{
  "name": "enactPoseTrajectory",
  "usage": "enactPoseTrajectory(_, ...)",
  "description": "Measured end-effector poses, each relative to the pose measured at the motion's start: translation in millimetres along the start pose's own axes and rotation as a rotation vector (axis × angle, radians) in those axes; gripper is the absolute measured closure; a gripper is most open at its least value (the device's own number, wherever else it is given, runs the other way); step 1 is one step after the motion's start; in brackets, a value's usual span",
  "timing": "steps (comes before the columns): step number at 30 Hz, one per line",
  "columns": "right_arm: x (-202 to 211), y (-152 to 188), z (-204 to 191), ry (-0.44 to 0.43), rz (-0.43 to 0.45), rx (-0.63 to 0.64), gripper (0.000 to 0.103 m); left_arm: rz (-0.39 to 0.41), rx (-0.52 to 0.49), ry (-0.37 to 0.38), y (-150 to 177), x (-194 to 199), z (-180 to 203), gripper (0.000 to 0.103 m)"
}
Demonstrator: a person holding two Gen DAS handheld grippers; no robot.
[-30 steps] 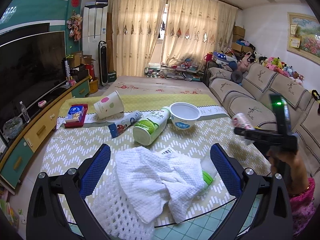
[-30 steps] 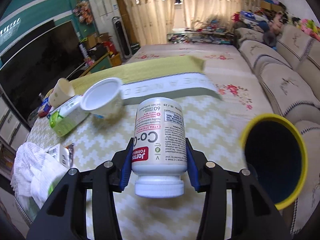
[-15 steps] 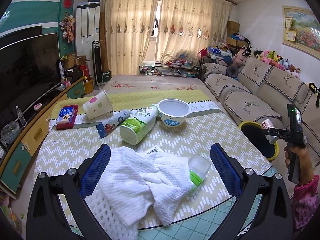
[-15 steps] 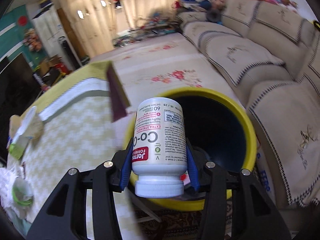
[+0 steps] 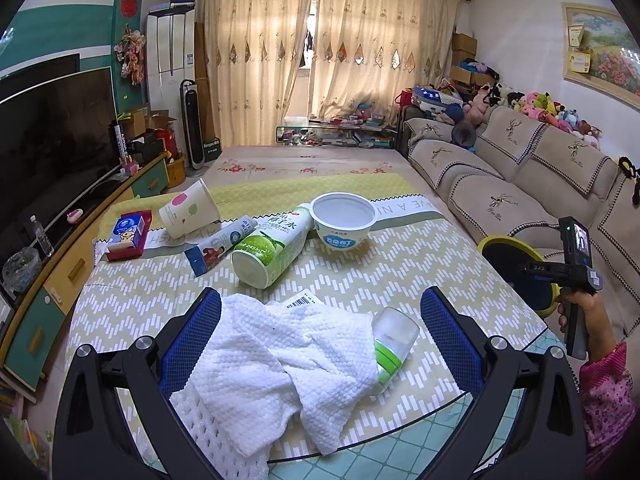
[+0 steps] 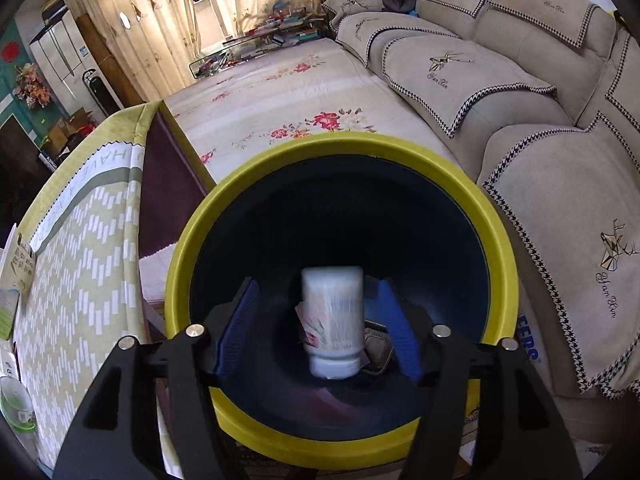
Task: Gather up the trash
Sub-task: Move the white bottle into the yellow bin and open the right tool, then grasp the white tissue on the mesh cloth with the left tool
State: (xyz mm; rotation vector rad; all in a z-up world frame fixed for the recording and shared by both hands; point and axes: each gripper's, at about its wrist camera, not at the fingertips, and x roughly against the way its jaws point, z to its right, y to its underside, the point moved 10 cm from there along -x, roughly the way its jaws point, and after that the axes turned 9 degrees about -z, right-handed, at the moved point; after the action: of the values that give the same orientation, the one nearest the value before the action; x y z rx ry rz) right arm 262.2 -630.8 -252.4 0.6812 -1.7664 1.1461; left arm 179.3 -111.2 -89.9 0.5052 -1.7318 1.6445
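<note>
My right gripper [image 6: 320,328] is open over the yellow-rimmed dark bin [image 6: 496,216]. The white pill bottle [image 6: 332,320] is blurred between the spread fingers, free of both pads, inside the bin's mouth. In the left wrist view the bin [image 5: 486,243] stands past the table's right edge, with the right gripper's body above it. My left gripper [image 5: 320,328] is open and empty above a white towel [image 5: 280,360]. A small clear bottle with a green band [image 5: 394,338] lies by the towel.
On the table [image 5: 400,256] lie a green drink bottle [image 5: 272,250], a white bowl [image 5: 343,220], a paper cup [image 5: 188,210], a tube [image 5: 220,242], a red-blue box [image 5: 126,232] and a barcode card [image 5: 302,301]. The sofa [image 5: 500,192] stands right, a TV cabinet left.
My right gripper has opened and let go of the pill bottle, which is dropping into the bin. It moved closer over the bin. The left gripper stayed open, hardly moving.
</note>
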Motion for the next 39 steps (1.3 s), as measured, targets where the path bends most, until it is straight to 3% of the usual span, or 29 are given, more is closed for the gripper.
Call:
enactPoseTrajectory(18,47,14,-30,-0.068,0.071,0.054,0.042,-0.100,-0.005,-0.035,28,-39,-22,0.005)
enactPoseTrajectory(26,52,14,-41,-0.084,0.074,0.079,0.042,-0.146,0.002,-0.063,39,-58,-36,0.018)
enactPoseTrajectory(32,52,17,-45,-0.089,0.071,0.085,0.042,-0.176,0.005,-0.079,43,-70,-43,0.040)
enactPoseTrajectory(39,51,17,-44,-0.095,0.070,0.083,0.042,-0.179,0.019,-0.075,42,-69,-50,0.076)
